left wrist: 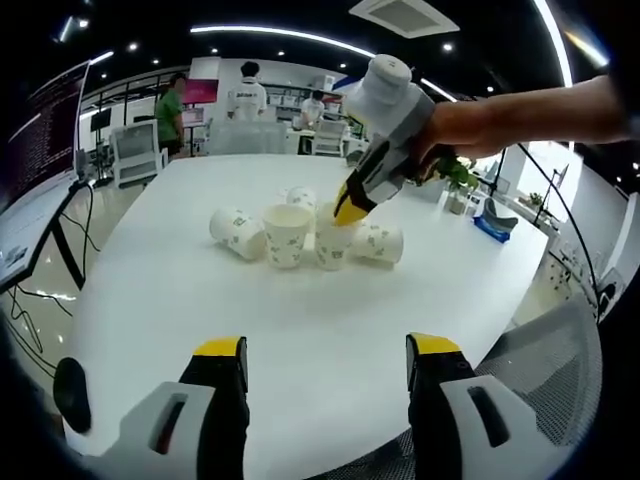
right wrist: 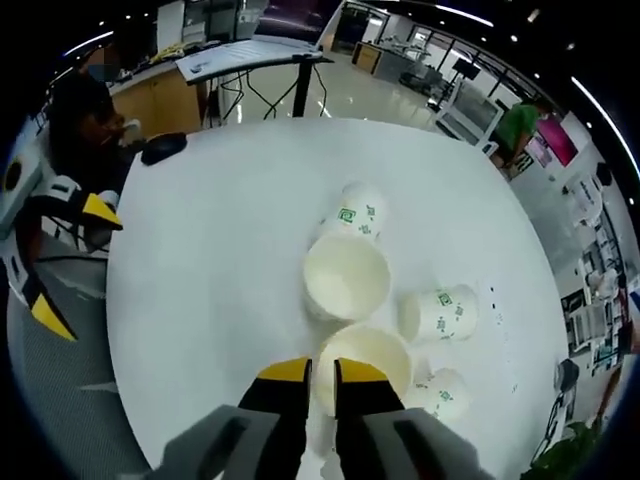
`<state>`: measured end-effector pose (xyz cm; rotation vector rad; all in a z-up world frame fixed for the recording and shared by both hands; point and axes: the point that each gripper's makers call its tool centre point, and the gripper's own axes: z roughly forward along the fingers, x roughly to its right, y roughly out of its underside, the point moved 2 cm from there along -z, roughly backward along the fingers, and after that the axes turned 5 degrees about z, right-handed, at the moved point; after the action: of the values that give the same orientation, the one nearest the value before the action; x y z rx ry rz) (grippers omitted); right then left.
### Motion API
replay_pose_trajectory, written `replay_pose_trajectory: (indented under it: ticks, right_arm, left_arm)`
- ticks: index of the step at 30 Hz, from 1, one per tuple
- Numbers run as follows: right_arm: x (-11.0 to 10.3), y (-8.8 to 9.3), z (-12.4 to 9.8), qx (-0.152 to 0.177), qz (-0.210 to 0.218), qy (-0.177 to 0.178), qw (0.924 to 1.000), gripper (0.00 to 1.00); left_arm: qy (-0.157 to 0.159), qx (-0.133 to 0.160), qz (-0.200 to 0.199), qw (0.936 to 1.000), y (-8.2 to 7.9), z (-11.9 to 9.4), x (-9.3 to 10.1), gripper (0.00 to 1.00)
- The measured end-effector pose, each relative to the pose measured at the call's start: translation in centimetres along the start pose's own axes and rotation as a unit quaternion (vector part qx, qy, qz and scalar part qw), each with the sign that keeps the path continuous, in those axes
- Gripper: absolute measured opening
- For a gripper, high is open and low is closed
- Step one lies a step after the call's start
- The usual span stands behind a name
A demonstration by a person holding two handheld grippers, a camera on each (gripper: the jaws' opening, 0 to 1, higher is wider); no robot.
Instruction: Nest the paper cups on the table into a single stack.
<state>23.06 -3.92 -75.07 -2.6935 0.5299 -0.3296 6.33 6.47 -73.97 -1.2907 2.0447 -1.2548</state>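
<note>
Several white paper cups with green print sit mid-table. Two stand upright side by side: one (left wrist: pixel 287 235) (right wrist: pixel 347 275) free, the other (left wrist: pixel 335 243) (right wrist: pixel 375 352) with my right gripper (left wrist: pixel 350 208) (right wrist: pixel 322 372) shut on its near rim from above. Three more lie on their sides: one (left wrist: pixel 237 232) (right wrist: pixel 355 215) beyond the free upright cup, one (left wrist: pixel 380 243) (right wrist: pixel 440 392) beside the gripped cup, one (left wrist: pixel 300 197) (right wrist: pixel 440 313) behind. My left gripper (left wrist: pixel 327 350) (right wrist: pixel 73 263) hovers open at the table's edge, well short of the cups, nothing between its fingers.
The round white table (left wrist: pixel 200 300) (right wrist: pixel 210 250) has bare surface around the cups. A black mouse (left wrist: pixel 72 395) (right wrist: pixel 163 147) lies near its edge. A mesh chair (left wrist: pixel 540 350) stands close by. Desks, chairs and people (left wrist: pixel 245 97) fill the room behind.
</note>
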Motion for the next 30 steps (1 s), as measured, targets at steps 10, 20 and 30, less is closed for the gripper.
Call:
replay_pose_trajectory:
  ticks: [10,20,30]
  right_arm:
    - [-0.6,0.2,0.9,-0.009,-0.002,-0.011,0.9999,0.13]
    - [-0.5,1.0,2.8,-0.018,0.037,-0.016,0.999,0.25]
    - [-0.8,1.3,3.1,-0.018,0.07,-0.014,0.9973,0.21]
  left_arm:
    - [0.001,0.0,-0.001,1.0,0.0,0.0,0.0,0.63]
    - [-0.001,-0.001,-0.003,1.0,0.0,0.0,-0.1,0.63]
    - [-0.002,-0.002,-0.006,1.0,0.0,0.0,-0.2,0.63]
